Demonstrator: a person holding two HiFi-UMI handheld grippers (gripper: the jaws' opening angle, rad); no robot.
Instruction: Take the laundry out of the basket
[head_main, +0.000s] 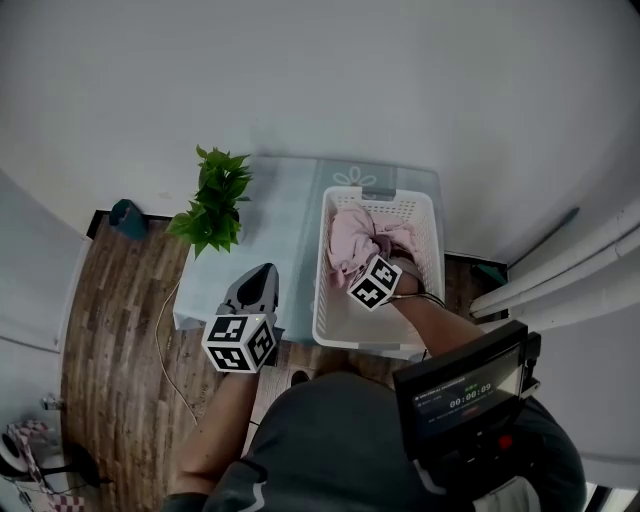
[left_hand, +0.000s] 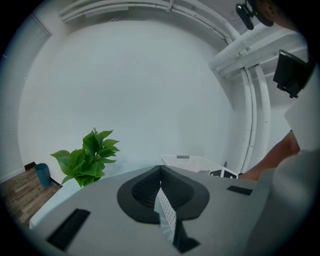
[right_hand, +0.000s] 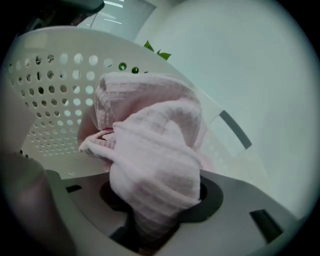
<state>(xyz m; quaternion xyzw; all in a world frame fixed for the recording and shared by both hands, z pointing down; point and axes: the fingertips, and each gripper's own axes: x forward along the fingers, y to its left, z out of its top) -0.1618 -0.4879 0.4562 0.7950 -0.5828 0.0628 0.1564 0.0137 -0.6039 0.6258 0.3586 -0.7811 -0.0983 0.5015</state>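
Floor: wood planks (head_main: 120, 330) lie left of the basket, past the tabletop's edge; a small teal container (head_main: 127, 215) (left_hand: 42, 174) stands on them by the wall.
Plant: a leafy green plant (head_main: 213, 200) (left_hand: 85, 159) stands on the tabletop, left of the basket and apart from it.
Left gripper: the left gripper (head_main: 262, 275) (left_hand: 160, 169) is held over the tabletop's near edge, just left of the basket. Its jaws are clenched together with nothing between them, and it touches no cloth.
Tabletop: a pale tabletop (head_main: 285, 215) carries the plant and the basket, with a bare stretch between the two.
Basket: a white perforated laundry basket (head_main: 322, 300) (left_hand: 192, 161) (right_hand: 50, 100) sits on the right part of the tabletop, its long side running away from the person.
Laundry: pink ribbed cloth (head_main: 350, 240) (right_hand: 150, 150) is bunched in the far half of the basket, still inside its walls. The near half shows bare white floor.
Right gripper: the right gripper (head_main: 362, 270) (right_hand: 155, 200) reaches into the basket from its near side. Its jaws are grasping a thick fold of the pink cloth, which bulges out above them.
Screen: a dark device with a lit display (head_main: 465, 390) sits at the person's chest, right of the basket and nearer the camera.
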